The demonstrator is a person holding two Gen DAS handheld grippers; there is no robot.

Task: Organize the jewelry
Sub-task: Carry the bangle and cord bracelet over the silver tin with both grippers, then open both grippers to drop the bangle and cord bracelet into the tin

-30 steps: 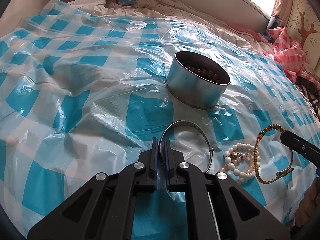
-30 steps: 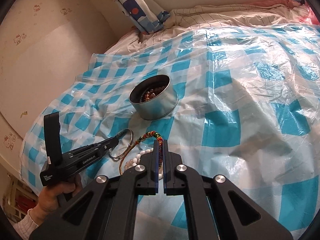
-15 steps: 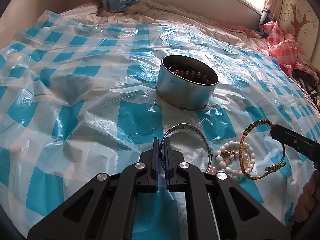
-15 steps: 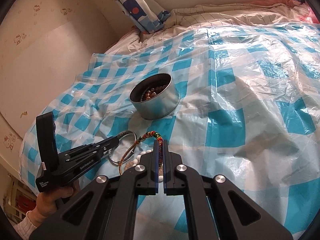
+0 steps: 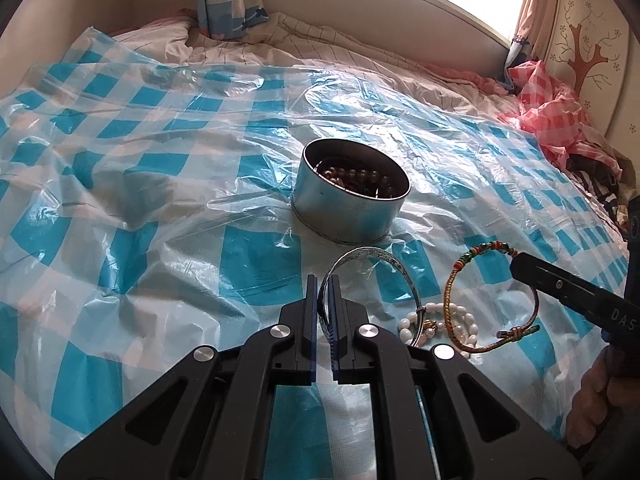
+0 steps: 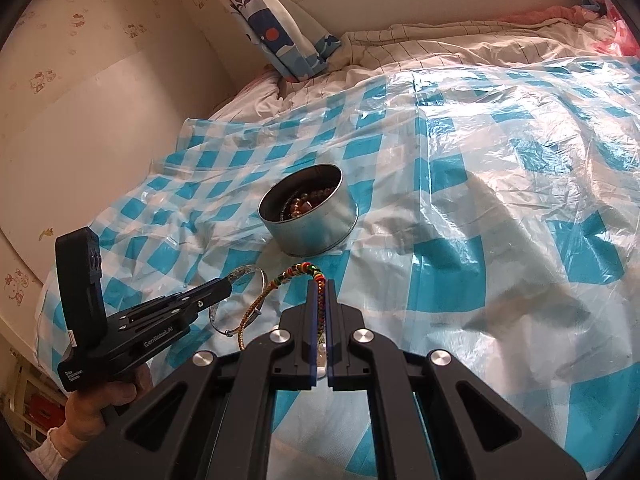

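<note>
Bangle (image 5: pixel 372 276) lifted slightly, upright, ring edge-on

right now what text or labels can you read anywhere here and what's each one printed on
"GenRobot.AI": white print on the side of the left gripper, seen from the right wrist.
"Data Acquisition System": small white print on that gripper's body, by the hand; only just legible.
"DAS": white letters on the right gripper, cut off at the frame edge.
The tin and the jewelry show no readable text.
</note>
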